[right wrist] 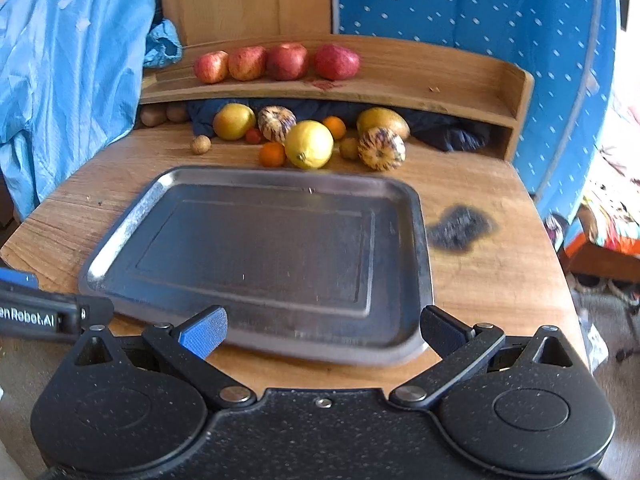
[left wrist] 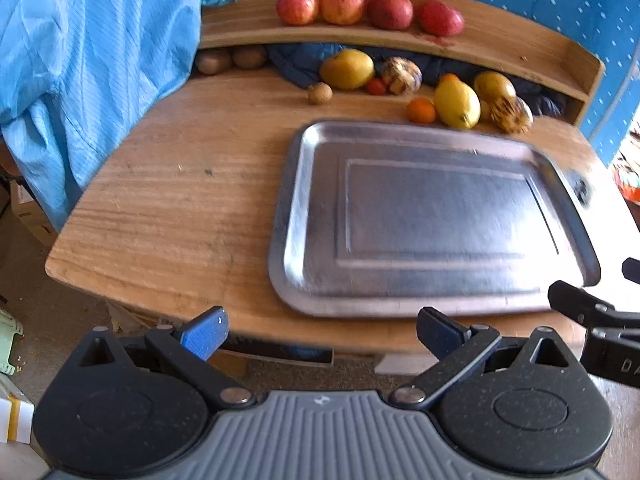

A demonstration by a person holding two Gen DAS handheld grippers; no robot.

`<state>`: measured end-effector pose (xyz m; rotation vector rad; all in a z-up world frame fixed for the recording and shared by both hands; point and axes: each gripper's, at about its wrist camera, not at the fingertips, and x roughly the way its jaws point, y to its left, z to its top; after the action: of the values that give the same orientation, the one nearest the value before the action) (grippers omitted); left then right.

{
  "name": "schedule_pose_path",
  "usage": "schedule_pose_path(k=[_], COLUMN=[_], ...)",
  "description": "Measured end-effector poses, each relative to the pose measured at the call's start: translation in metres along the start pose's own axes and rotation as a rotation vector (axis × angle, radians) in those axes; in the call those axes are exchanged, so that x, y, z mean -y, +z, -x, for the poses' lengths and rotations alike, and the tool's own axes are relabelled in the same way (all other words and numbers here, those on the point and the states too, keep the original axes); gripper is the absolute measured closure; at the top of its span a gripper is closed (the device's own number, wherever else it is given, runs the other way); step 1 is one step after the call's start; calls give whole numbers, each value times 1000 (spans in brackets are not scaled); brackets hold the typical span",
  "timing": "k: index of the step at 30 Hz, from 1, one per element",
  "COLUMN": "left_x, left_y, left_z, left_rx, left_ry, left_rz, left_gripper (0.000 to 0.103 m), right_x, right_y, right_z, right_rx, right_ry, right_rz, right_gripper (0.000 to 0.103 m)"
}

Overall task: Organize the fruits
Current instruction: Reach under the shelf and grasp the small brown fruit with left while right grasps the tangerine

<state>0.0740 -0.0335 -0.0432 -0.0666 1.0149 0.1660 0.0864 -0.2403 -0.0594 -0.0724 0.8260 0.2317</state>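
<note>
A bare metal tray (left wrist: 304, 160) (right wrist: 404, 200) lies on the wooden table. Behind it sits a heap of fruit: a yellow lemon (left wrist: 457, 104) (right wrist: 309, 144), mangoes (left wrist: 347, 69) (right wrist: 234, 121), striped melons (left wrist: 401, 75) (right wrist: 381, 148), small oranges (left wrist: 421, 111) (right wrist: 272, 154) and a kiwi (left wrist: 319, 93) (right wrist: 200, 144). Several red apples (left wrist: 344, 6) (right wrist: 280, 61) line the raised shelf. My left gripper (left wrist: 322, 331) hangs open at the tray's near edge, holding nothing. My right gripper (right wrist: 322, 330) is open too, just over the tray's near rim. Each gripper shows at the side of the other's view.
A blue cloth (left wrist: 92, 60) (right wrist: 68, 64) drapes over the table's left side. A blue dotted panel (right wrist: 480, 20) stands behind at the right. A dark stain (right wrist: 460, 227) marks the table right of the tray. More brown kiwis (left wrist: 232, 59) lie under the shelf.
</note>
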Motion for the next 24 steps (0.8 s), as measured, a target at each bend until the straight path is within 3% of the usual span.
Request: schedule_pose_path(k=[7,16,24], left_x=[2,-8,-27], left_y=[25,54,82], left_z=[-3,-12,-16], left_rx=[13,-30,-13], left_ry=[28,114,157], left_rz=[49,164,196], left_gripper=[1,1,1], right_x=[10,16,22], right_y=[29,56,74], right_z=[-17,-37,-51], right_rx=[31,54,66], right_ry=[46,106,194], right_rz=[45,127,59], right_gripper=[1,1,1])
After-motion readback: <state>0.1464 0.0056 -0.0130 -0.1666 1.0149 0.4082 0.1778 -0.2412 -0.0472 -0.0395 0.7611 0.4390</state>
